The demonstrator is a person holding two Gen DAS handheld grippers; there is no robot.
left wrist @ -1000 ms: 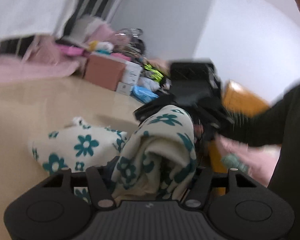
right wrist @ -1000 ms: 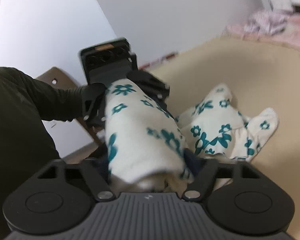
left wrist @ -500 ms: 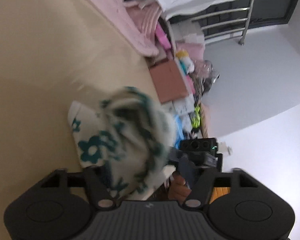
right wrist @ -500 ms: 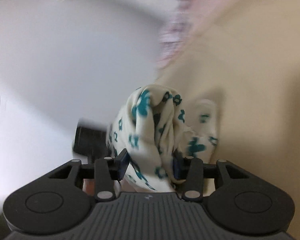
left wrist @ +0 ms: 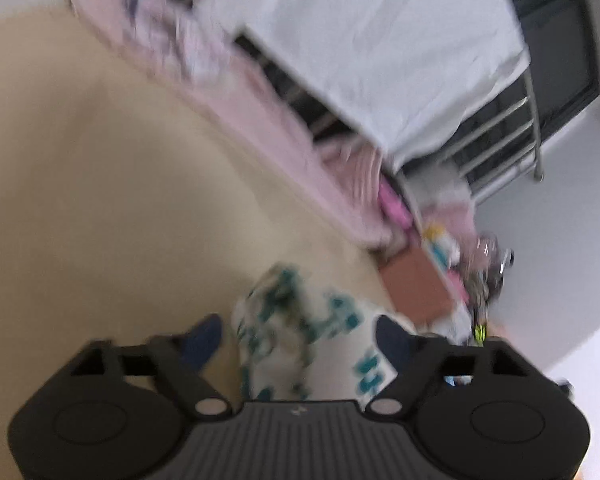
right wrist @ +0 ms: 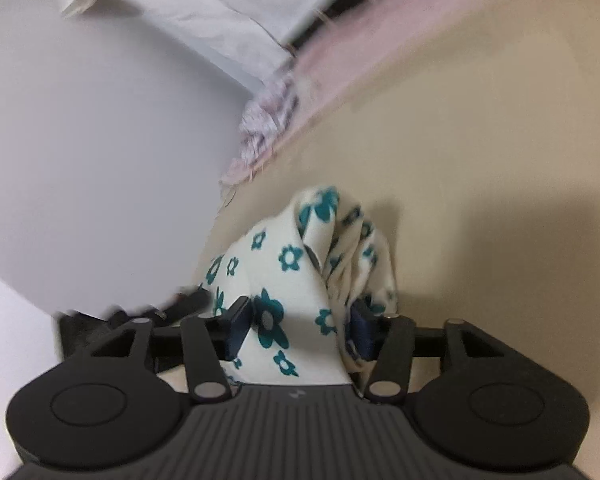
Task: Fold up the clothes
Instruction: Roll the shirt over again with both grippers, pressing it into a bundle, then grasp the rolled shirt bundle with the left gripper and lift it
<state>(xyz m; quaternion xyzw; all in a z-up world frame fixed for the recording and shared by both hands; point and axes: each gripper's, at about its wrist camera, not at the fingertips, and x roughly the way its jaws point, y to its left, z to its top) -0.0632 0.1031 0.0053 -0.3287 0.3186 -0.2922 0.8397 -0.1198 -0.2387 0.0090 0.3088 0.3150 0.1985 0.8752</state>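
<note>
Behind floral garment (right wrist: 300, 280): pink bedding (left wrist: 284, 136), metal rail (left wrist: 528, 120), cardboard box (left wrist: 412, 284).

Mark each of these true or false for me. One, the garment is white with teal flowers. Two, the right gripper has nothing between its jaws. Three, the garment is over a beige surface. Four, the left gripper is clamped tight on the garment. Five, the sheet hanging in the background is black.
1. True: the garment is white with teal flowers.
2. False: the right gripper has the garment between its jaws, touching both pads; the jaws have just been opening.
3. True: a beige surface lies under it.
4. False: the left gripper stands wide, with a gap between one pad and the cloth; its jaws have just been opening.
5. False: the sheet is white.
</note>
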